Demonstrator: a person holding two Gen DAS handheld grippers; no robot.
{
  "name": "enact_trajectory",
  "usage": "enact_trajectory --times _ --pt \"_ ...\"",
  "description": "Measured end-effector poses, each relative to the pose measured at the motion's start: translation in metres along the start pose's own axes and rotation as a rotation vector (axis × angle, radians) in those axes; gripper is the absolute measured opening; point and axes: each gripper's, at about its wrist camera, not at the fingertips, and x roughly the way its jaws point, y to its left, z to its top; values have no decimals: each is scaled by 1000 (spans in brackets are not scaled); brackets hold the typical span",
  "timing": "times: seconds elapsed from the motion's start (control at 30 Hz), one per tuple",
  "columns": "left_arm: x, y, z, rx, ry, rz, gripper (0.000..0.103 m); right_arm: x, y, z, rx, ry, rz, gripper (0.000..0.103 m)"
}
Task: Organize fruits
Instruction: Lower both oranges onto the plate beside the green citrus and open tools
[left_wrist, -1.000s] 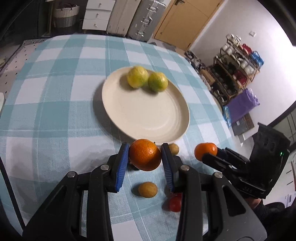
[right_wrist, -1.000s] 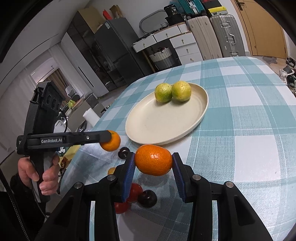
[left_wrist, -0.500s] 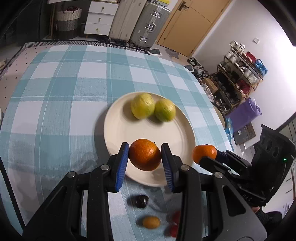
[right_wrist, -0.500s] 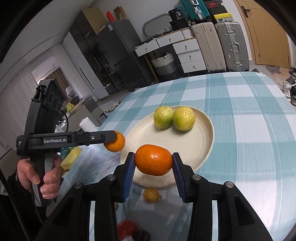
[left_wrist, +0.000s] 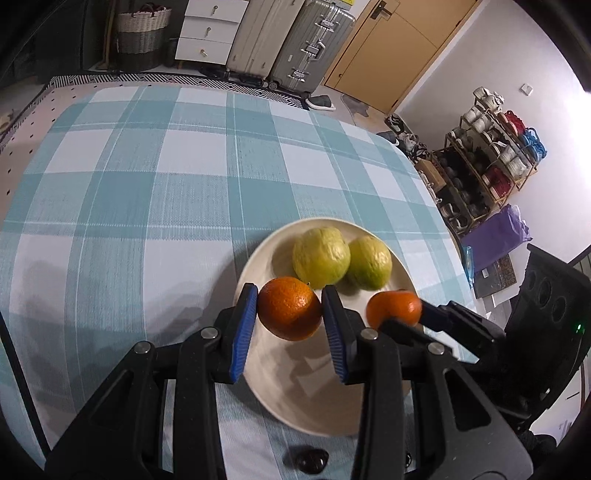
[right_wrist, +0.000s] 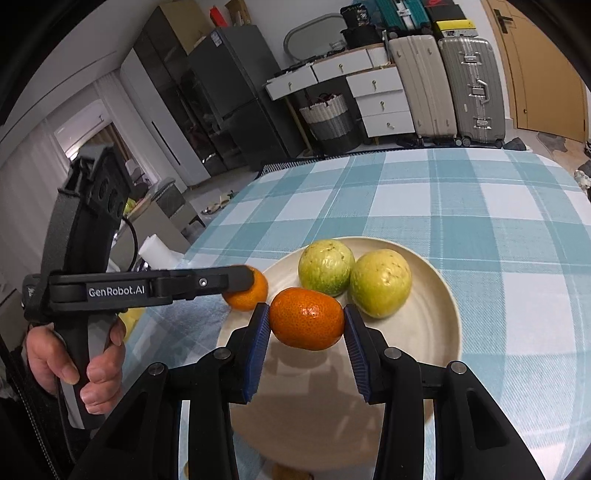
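Two oranges are up over the cream plate (left_wrist: 255, 258): one orange (left_wrist: 289, 313) between the blue pads of the left gripper (left_wrist: 290, 325), a second orange (right_wrist: 306, 318) between the pads of the right gripper (right_wrist: 306, 345). Two yellow-green fruits sit side by side on the far half of that single plate, one (left_wrist: 320, 256) to the left and the other (left_wrist: 369, 262) to its right. One small dark fruit (left_wrist: 312, 458) lies on the checked tablecloth (left_wrist: 147, 177) just off the plate's near rim. Beyond the table stand two suitcases (left_wrist: 291, 40).
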Motion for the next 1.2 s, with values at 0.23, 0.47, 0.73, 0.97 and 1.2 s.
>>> enact_trajectory --times 0.23,0.47,0.73,0.97,1.2 --pt "17 4 4 -9 12 -13 33 15 3 0 -17 14 -6 41" --pt "29 6 8 -25 16 -26 33 22 4 -1 -34 13 -15 41" --pt "22 5 13 -42 -6 -45 35 4 17 3 -78 -75 -56 69" --pt "-1 3 0 -47 -39 -17 48 -25 10 -5 -36 -120 -78 75" --pt "-23 -4 -31 -36 -52 28 48 -44 3 -26 5 -111 -107 76"
